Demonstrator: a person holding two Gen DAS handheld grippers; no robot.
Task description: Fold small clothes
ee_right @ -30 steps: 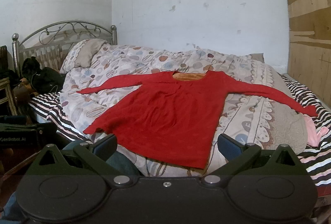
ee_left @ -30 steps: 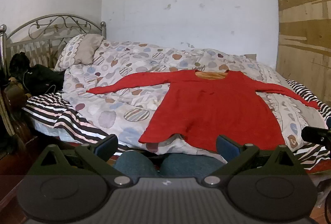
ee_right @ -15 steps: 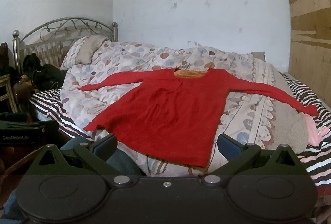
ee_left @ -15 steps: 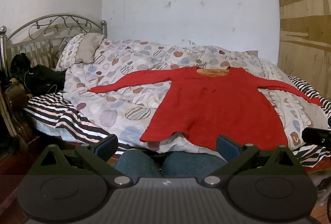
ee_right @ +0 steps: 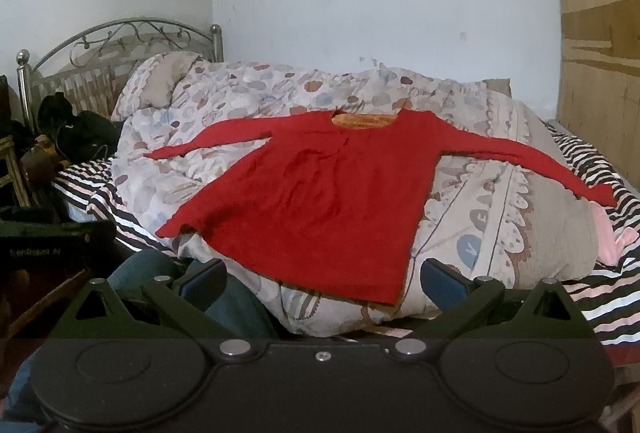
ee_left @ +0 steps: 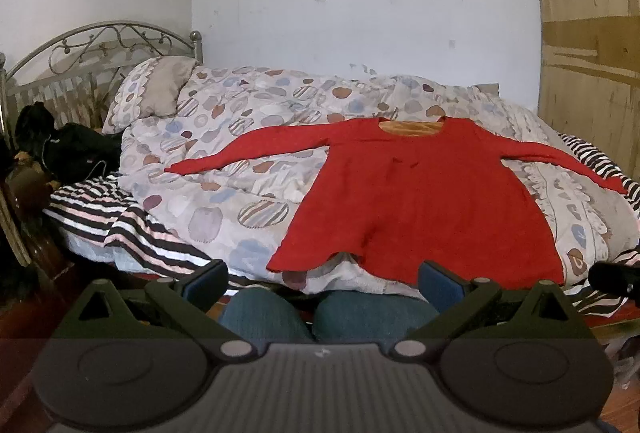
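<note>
A red long-sleeved top [ee_left: 420, 201] [ee_right: 320, 201] lies spread flat on a patterned duvet [ee_left: 240, 169] [ee_right: 500, 193], both sleeves stretched out sideways and the neck toward the wall. Its hem hangs near the bed's front edge. My left gripper [ee_left: 322, 279] is open, held short of the hem and low, with nothing between its fingers. My right gripper [ee_right: 322, 279] is open too, its blue-padded fingers just in front of the hem's right part. A person's knees in blue trousers [ee_left: 280, 313] show under the left gripper.
A metal headboard [ee_left: 100, 41] and a pillow [ee_left: 156, 89] stand at the left, with dark clothes [ee_left: 76, 149] heaped beside them. A striped sheet [ee_left: 120, 225] edges the bed. A pink garment [ee_right: 608, 233] lies at the right. A wooden panel [ee_left: 592, 33] rises on the right.
Both views have drifted slightly: the top now sits a little lower and nearer in each. Both grippers stay open and empty.
</note>
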